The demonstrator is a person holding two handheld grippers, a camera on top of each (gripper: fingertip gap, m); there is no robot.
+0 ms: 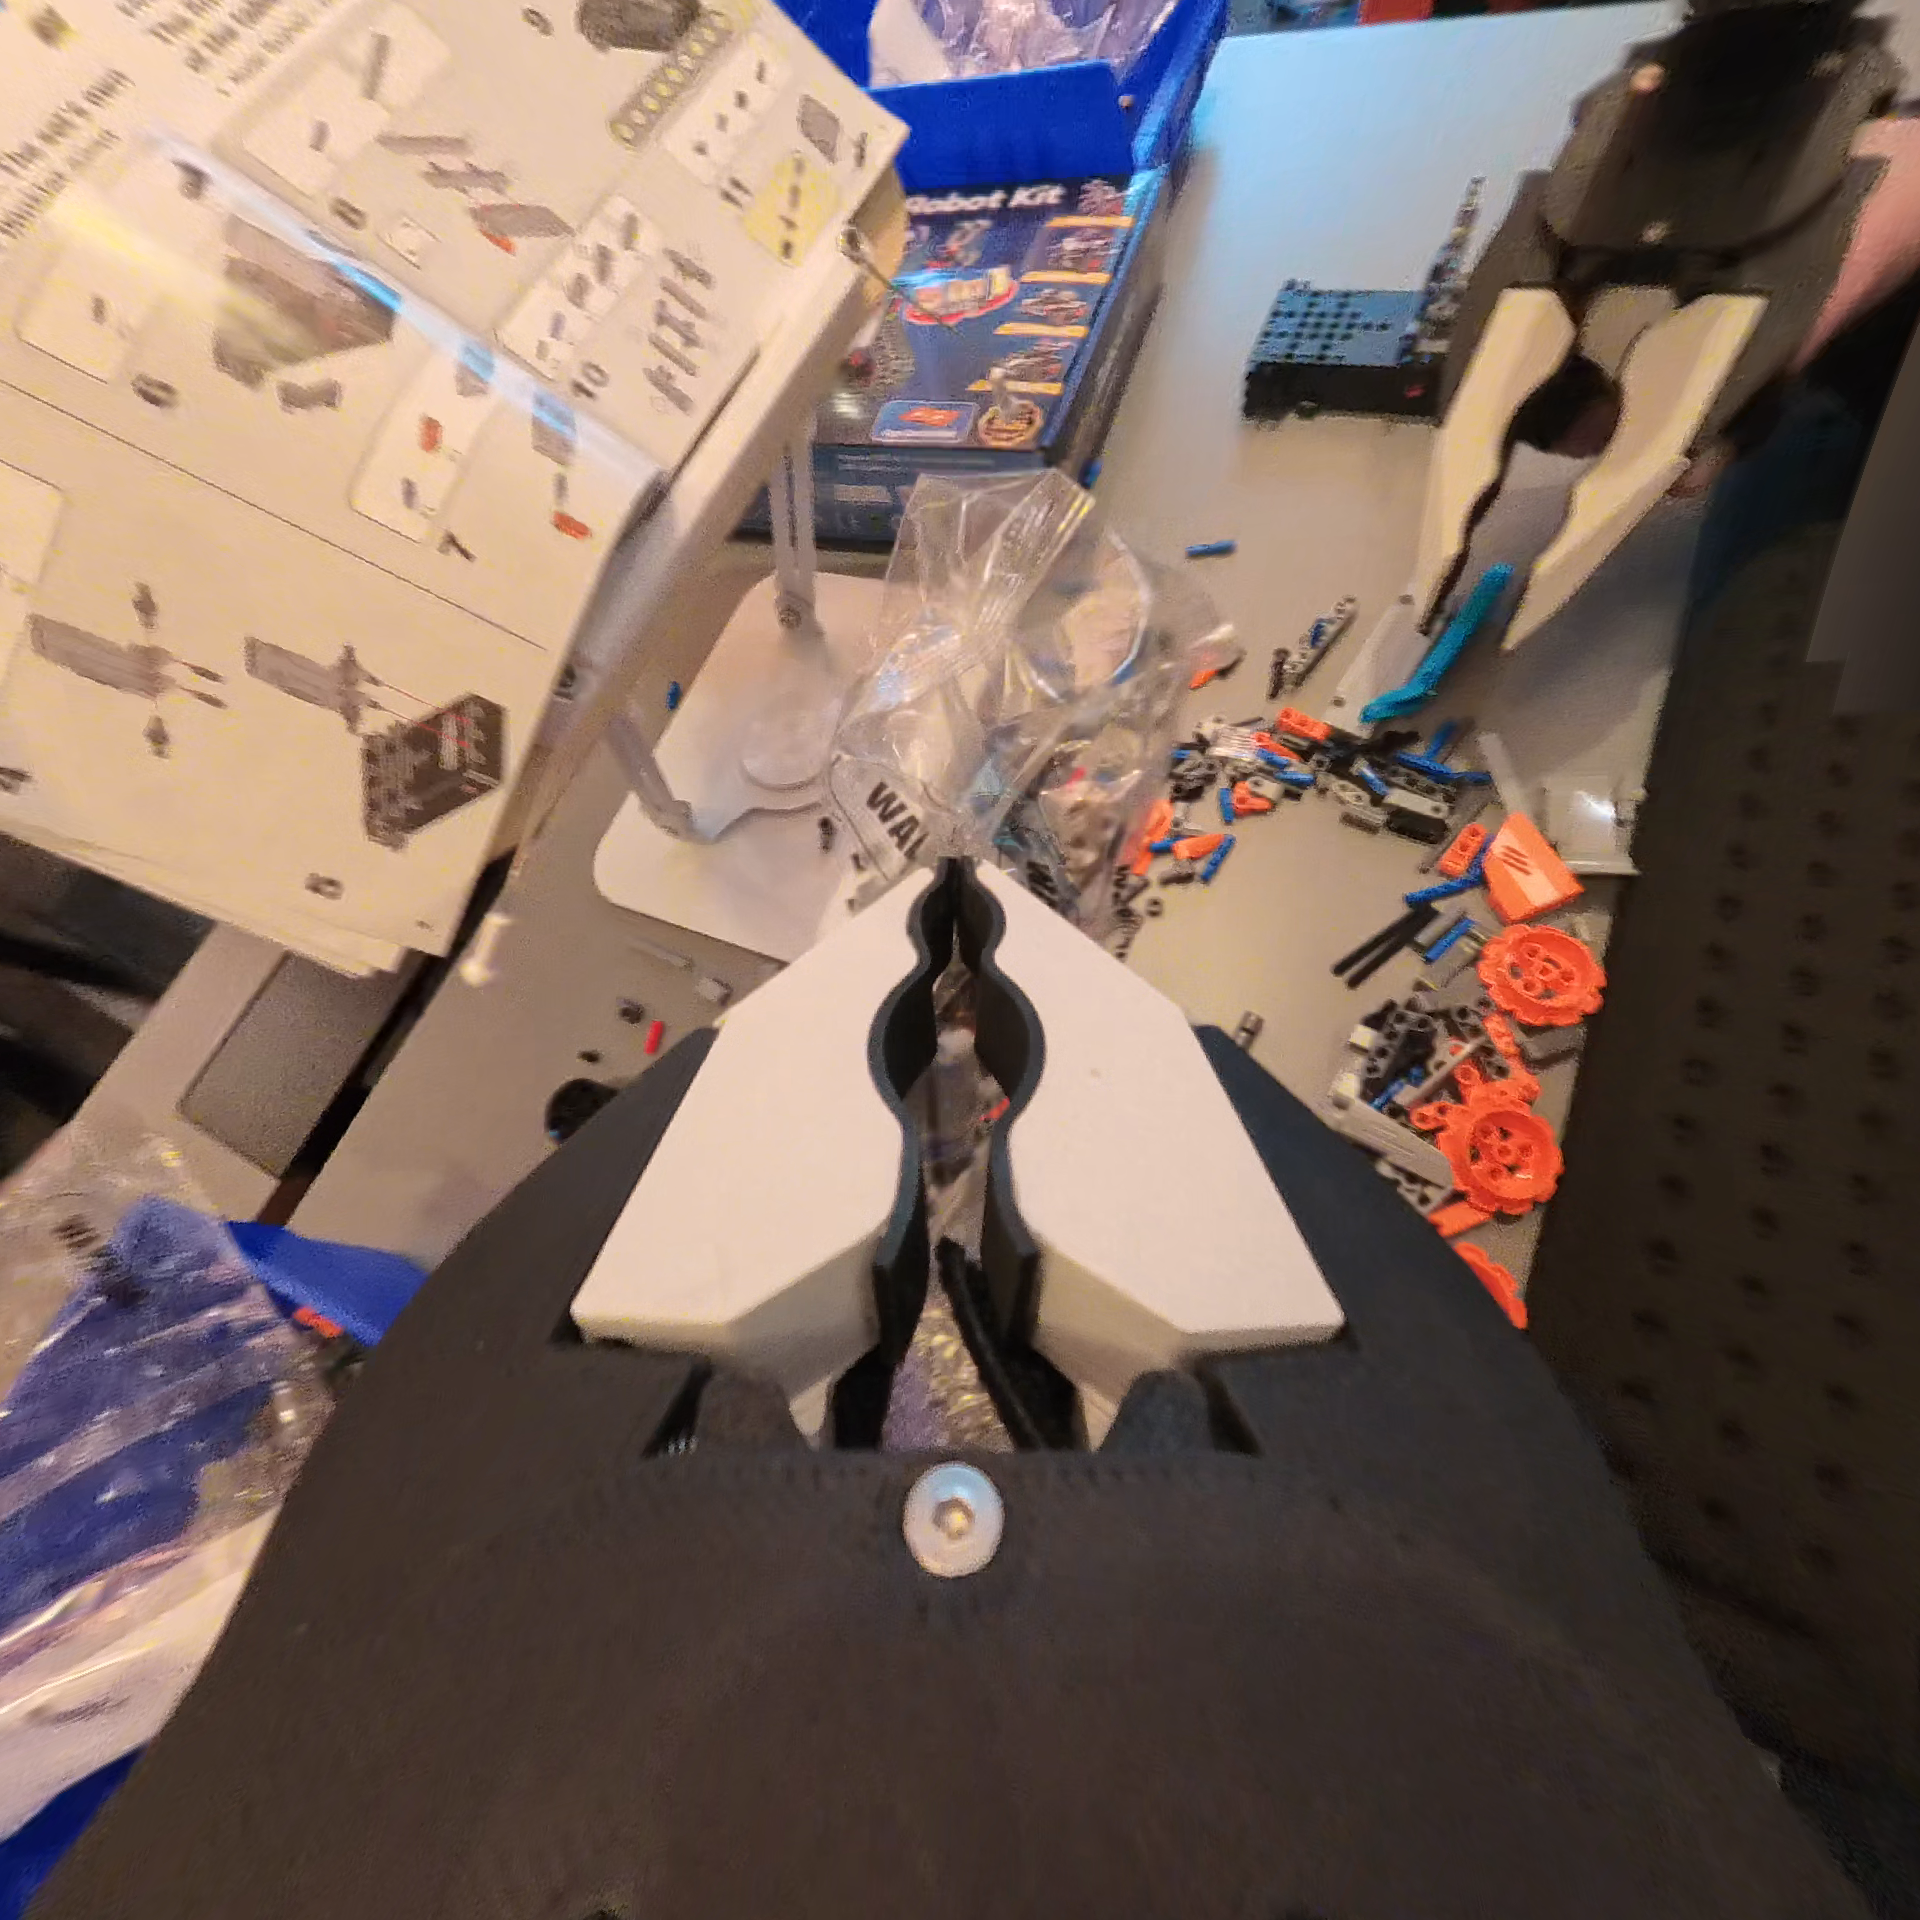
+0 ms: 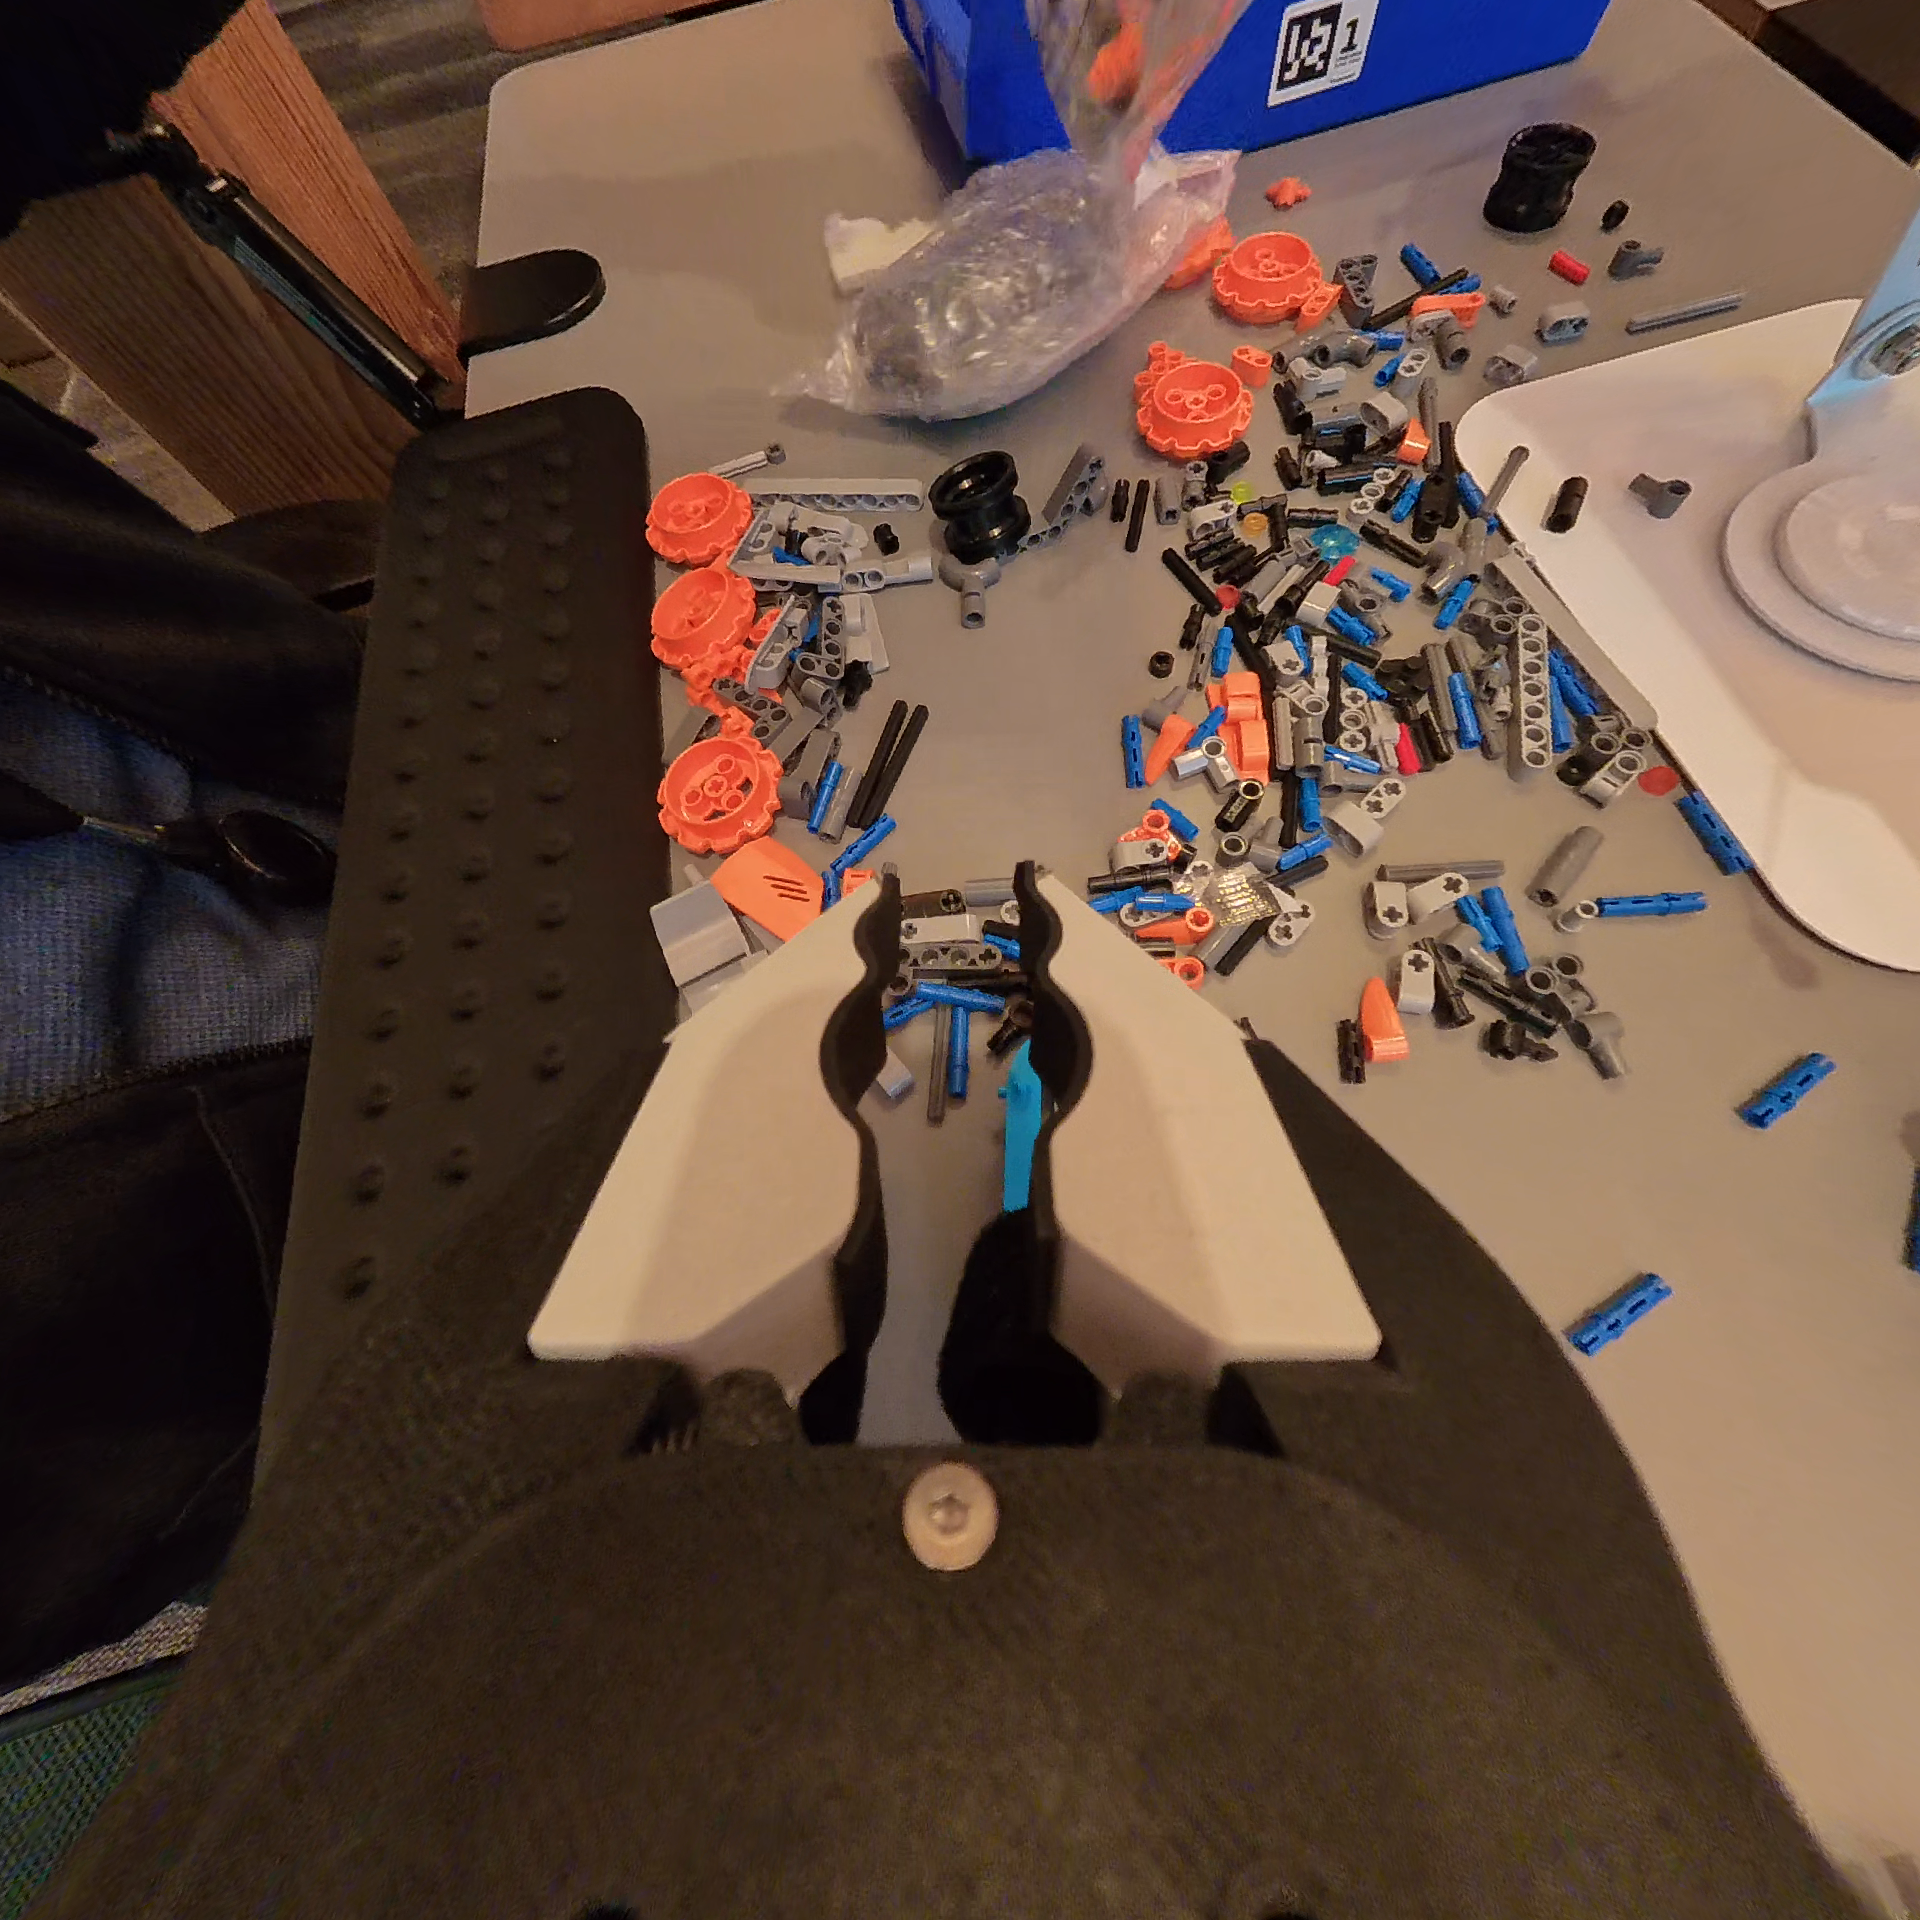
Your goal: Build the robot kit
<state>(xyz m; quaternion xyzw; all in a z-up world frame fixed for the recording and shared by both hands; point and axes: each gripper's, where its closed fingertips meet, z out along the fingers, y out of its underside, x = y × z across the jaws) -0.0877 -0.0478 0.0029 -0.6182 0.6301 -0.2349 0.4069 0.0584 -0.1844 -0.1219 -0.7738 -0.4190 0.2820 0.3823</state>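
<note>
Grey table (image 2: 1351, 1299) carried everything. Manual (image 1: 312, 436) sat propped on a white stand (image 1: 717, 821) w/ a blue kit box (image 1: 997, 343) behind it. Loose parts (image 2: 1299, 675) lay scattered mid-table: orange wheels (image 2: 715, 795), blue pins, grey & black bits. A filled bag (image 2: 997, 301) lay near the blue box (image 2: 1434, 73) at the far edge.

Left gripper (image 1: 951, 883) was pinched closed at the tips on a crumpled clear bag (image 1: 997, 665), held up off the table. Right gripper (image 2: 954, 883) hung over the parts, jaws a little apart; a teal piece (image 2: 1018, 1143) lay against its right finger, grip on it unclear. In left view that piece (image 1: 1455, 644) stuck out between its fingers.
</note>
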